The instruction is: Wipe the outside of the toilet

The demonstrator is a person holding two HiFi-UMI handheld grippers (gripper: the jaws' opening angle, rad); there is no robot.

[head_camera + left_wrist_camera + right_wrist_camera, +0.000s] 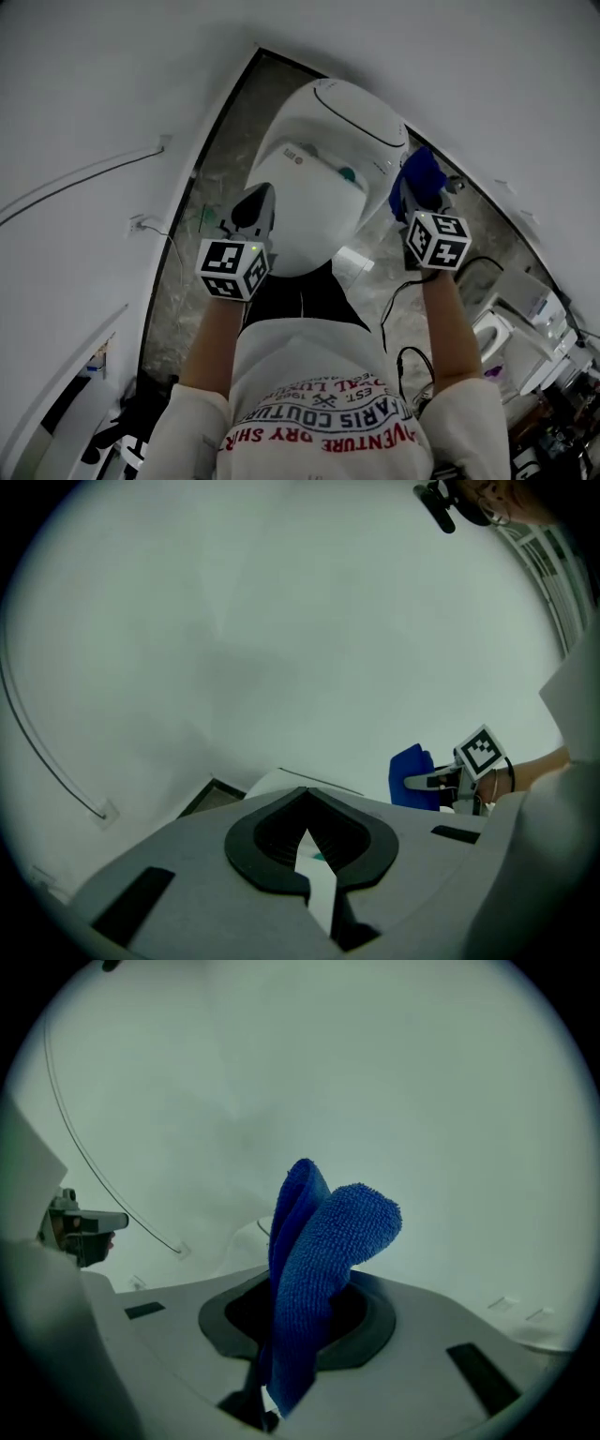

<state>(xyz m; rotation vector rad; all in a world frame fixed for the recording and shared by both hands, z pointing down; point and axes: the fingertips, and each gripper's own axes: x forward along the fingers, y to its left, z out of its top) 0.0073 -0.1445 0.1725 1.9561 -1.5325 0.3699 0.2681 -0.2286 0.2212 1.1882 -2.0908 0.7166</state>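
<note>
Printed sweatshirt (323, 412) on the person filled the near edge of the head view, with both forearms extended beyond it toward the toilet (314, 187). The toilet stood lid down against the wall (94, 94), on a marbled floor (206, 178), between the two grippers.

The right gripper (295, 1330) was clamped on a blue cloth (323, 1260). The cloth was pinched at its lower bunched part, and two folded lobes stood free above the jaws. In the head view the cloth sat just beside the toilet's right flank, near the rear of the seat. Contact with the surface could not be confirmed.

The left gripper (307, 855) had its jaws drawn to a narrow slit, with nothing between them. It hung just off the toilet's left front.

Assessment: the cloth appeared light, soft and limp, a looped microfibre that should conform to curves. The present low grip looked suitable, since it left a free pad to bear on the shell. The toilet appeared rigid, fixed and glossy, and probably slick.
</note>
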